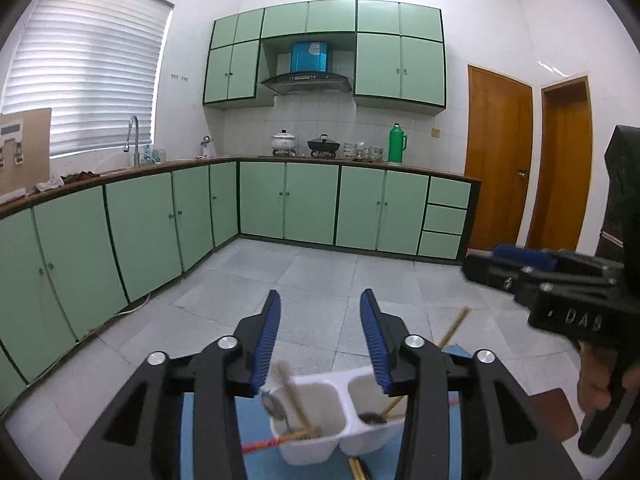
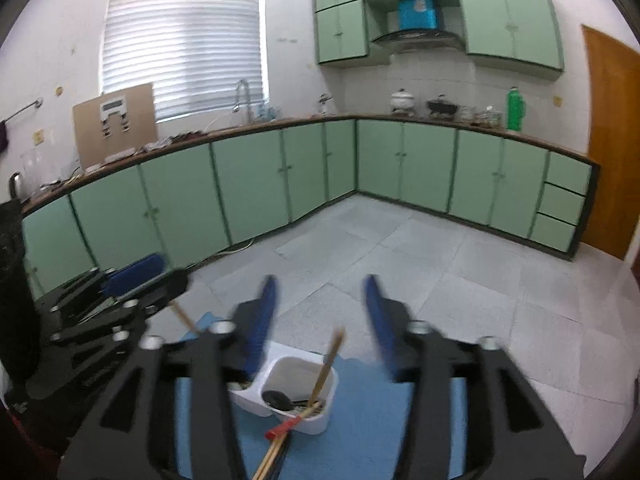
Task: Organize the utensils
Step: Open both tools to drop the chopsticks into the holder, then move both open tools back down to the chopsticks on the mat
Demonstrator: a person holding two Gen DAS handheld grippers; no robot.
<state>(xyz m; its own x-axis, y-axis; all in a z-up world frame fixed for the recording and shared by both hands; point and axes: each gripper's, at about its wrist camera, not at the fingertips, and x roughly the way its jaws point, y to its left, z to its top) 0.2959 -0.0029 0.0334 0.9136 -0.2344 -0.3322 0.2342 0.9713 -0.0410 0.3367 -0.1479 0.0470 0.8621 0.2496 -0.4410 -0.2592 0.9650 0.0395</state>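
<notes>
A white two-compartment utensil holder [image 1: 344, 416] stands on a blue mat [image 1: 264, 468], below my open, empty left gripper [image 1: 320, 308]. Its left compartment holds a metal utensil [image 1: 274, 400] and wooden chopsticks [image 1: 298, 404]; its right compartment holds a dark spoon [image 1: 370, 418] and chopsticks. In the right wrist view the holder [image 2: 304, 392] sits under my open, empty right gripper [image 2: 320, 292], with a chopstick [image 2: 328, 360] leaning in it and a red-banded chopstick pair [image 2: 280, 436] on the mat [image 2: 360, 420]. The right gripper also shows at the left wrist view's right edge [image 1: 516, 264].
Green kitchen cabinets [image 1: 280, 204] with a counter run along two walls beyond a grey tiled floor [image 1: 320, 272]. Sink tap [image 1: 134, 140], pots and a green flask [image 1: 397, 142] stand on the counter. Wooden doors [image 1: 500, 160] are at the right.
</notes>
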